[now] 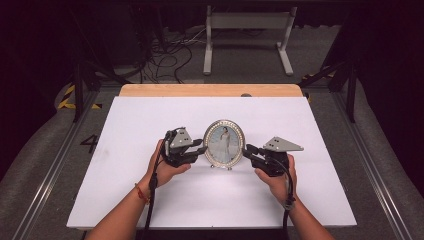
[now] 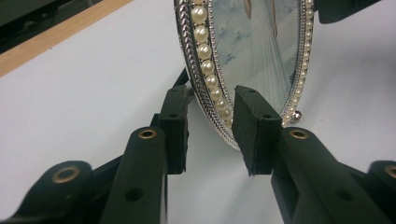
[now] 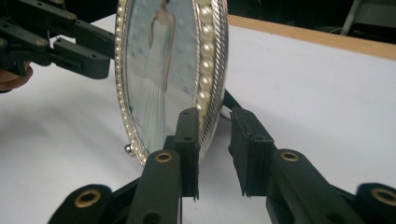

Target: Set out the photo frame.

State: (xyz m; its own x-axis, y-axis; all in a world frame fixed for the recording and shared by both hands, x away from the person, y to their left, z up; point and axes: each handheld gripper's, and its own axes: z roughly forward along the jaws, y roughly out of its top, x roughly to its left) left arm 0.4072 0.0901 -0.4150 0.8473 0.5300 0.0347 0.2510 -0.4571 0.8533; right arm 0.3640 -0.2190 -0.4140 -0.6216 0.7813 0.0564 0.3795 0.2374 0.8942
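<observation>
A white metal stand and loose cables sit on grey floor, dark surroundings.

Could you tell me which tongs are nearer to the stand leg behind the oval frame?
Left, marginally: left tongs straddle the oval frame with one pad by the leg; right tongs straddle its opposite edge.

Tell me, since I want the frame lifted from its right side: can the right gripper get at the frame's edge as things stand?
Probably yes. The right gripper already has the oval photo frame rim between its open jaws, with a gap at the outer jaw. Nothing lies in between; the left gripper sits at the opposite edge.
</observation>
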